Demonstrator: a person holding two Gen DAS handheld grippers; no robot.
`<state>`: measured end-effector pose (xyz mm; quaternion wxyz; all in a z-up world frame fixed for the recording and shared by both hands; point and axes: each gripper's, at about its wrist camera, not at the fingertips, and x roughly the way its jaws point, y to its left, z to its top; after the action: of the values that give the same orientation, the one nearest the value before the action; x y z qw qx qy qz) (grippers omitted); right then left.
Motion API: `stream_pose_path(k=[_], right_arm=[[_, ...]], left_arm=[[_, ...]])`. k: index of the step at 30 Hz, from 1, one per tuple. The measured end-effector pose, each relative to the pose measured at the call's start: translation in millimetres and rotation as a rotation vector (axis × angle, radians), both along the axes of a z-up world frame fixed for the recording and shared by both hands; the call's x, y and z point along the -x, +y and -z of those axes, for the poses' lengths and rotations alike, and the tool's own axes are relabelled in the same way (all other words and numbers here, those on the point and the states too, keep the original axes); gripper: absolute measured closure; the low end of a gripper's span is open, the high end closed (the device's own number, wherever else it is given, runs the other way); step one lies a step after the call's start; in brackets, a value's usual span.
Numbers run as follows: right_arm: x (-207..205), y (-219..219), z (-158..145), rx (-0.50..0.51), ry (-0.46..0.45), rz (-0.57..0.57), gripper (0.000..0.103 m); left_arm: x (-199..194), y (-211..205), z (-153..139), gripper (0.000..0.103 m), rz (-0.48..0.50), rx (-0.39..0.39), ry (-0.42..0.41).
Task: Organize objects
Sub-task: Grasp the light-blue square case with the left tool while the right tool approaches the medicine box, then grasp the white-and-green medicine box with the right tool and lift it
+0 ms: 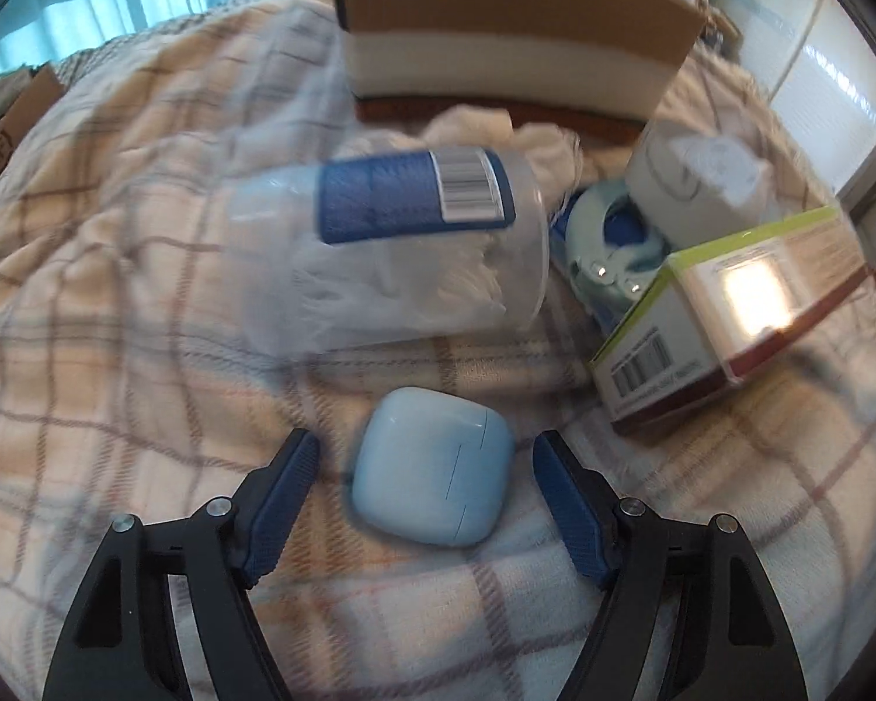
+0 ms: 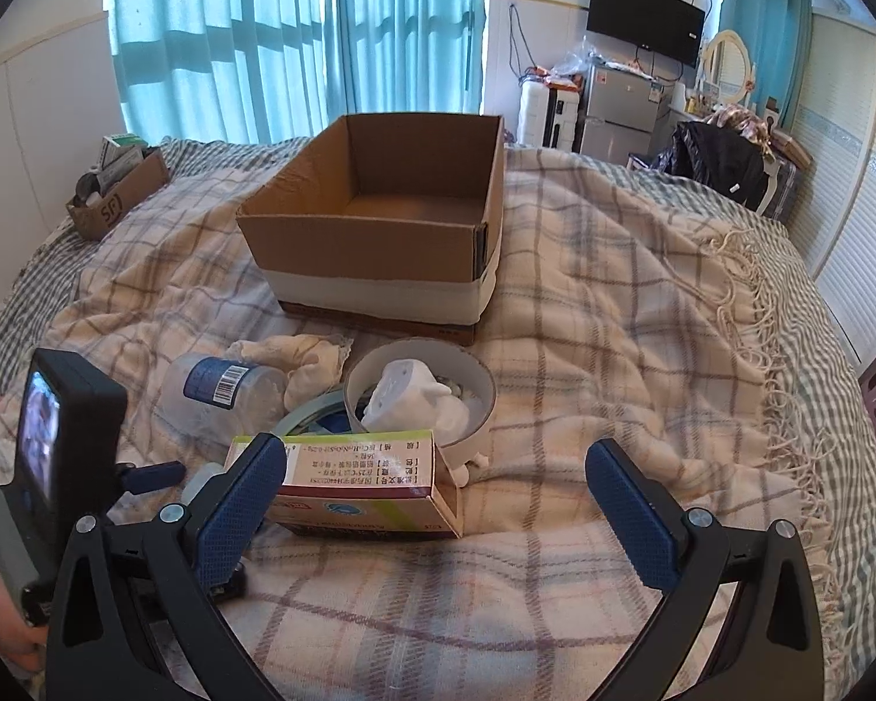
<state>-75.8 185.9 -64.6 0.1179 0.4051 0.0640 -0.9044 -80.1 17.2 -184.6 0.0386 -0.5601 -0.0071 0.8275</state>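
Observation:
A light blue earbud case [image 1: 432, 464] lies on the plaid blanket between the open fingers of my left gripper [image 1: 426, 461], not gripped. Beyond it lie a clear plastic jar with a blue label [image 1: 403, 233], a medicine box [image 1: 730, 315], a teal tape roll [image 1: 613, 245] and a white round tub [image 1: 695, 181]. In the right wrist view my right gripper [image 2: 438, 473] is open and empty, just in front of the medicine box [image 2: 368, 485]. The jar [image 2: 216, 391], the tub [image 2: 473, 380] and an empty cardboard box [image 2: 379, 233] lie beyond.
A crumpled white cloth [image 2: 309, 362] lies between the jar and the cardboard box. A small cardboard box [image 2: 117, 198] with items sits at the far left of the bed. The left gripper's body [image 2: 64, 438] shows at left. The bed's fringed edge [image 2: 788, 409] runs along the right.

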Motion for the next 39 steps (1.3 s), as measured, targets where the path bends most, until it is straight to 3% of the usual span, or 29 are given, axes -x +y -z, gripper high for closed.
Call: stream_pose_path(k=[3,9,12,19,34,39], right_arm=[[2,-1,4,-0.004,-0.012,0.0,0.0],[-2,-8,2,-0.038,0.007,-0.021,0.0],[-9,-24,-1,-0.07,0.013,-0.092,0.0],[-8,-56,10,-0.129,-0.044,-0.135,0.0],[2,-80,36,-0.3,-0.053,-0.117,0.0],[11,-75,38,-0.273,-0.075,-0.103,0.0]], left_arm=[[3,-4,4,0.051,-0.023,-0.016,-0.012],[-18,-25,-20,0.051,-0.096,-0.086,0.076],[-32,-41,-43,0.051,-0.146,-0.103,0.144],[-35,-69,-76,0.051,-0.187,-0.032,0.252],[-28,-69,-52,0.051,-0.155,-0.063,0.182],[-27,-68,-50,0.051,-0.151,-0.061,0.172]])
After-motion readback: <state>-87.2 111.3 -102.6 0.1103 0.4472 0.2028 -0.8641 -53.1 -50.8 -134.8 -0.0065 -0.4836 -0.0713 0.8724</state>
